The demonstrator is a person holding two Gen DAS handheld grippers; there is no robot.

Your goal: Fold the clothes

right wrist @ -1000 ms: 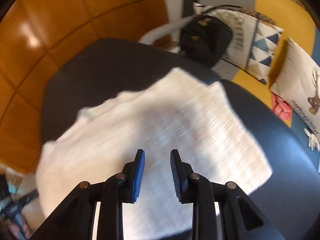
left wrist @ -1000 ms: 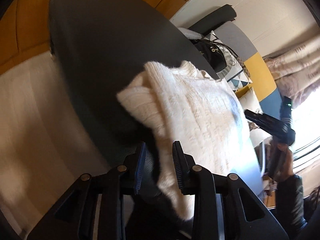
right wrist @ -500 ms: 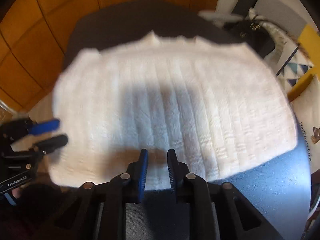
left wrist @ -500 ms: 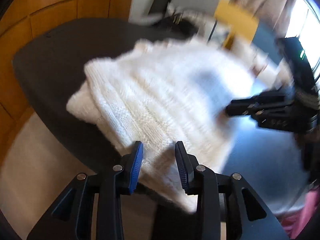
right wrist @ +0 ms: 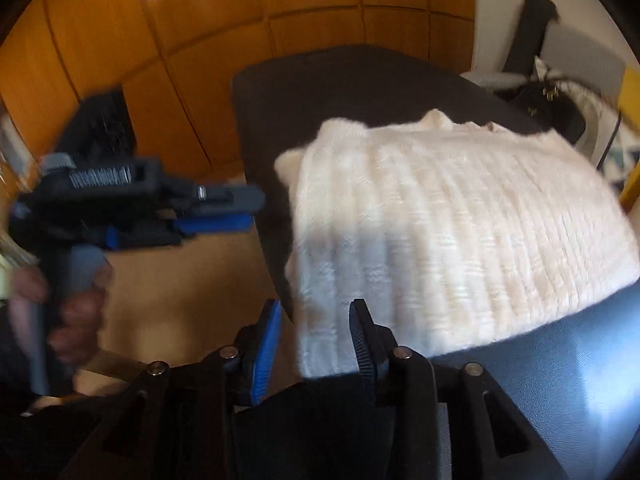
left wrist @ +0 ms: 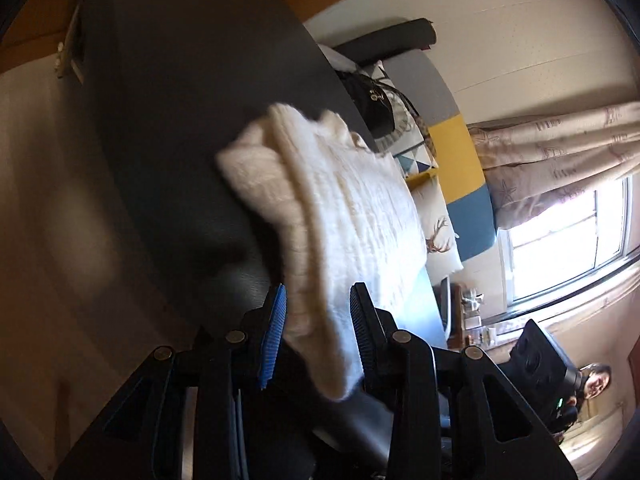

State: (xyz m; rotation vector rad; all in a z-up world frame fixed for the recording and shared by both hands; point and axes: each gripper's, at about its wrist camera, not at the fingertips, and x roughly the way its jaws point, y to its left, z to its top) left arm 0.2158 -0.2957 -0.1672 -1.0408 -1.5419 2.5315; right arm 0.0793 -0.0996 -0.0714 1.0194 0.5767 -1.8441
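A white knit sweater (right wrist: 448,224) lies folded in a thick rectangle on the dark table (right wrist: 360,88). My right gripper (right wrist: 316,302) hangs over the sweater's near left corner. Its jaws are opening, the corner shows between them, and the pads do not press on it. My left gripper (right wrist: 254,210), held in a hand (right wrist: 76,320), hovers off the table's left side. It points at the sweater, stays apart from it and holds nothing. In the left wrist view the left gripper (left wrist: 319,286) stands open, with the sweater (left wrist: 344,208) stretching away beyond its fingers.
A black handbag (right wrist: 552,108) and patterned cushions (left wrist: 436,232) sit on a grey, yellow and blue sofa behind the table. Orange wood panels (right wrist: 200,40) lie past the table's far left edge. A curtain (left wrist: 560,148) and a bright window are at the right.
My right gripper slid left along the sweater's near edge to its left corner, and its jaws widened. My left gripper drew back off the sweater's left edge, and its view rolled.
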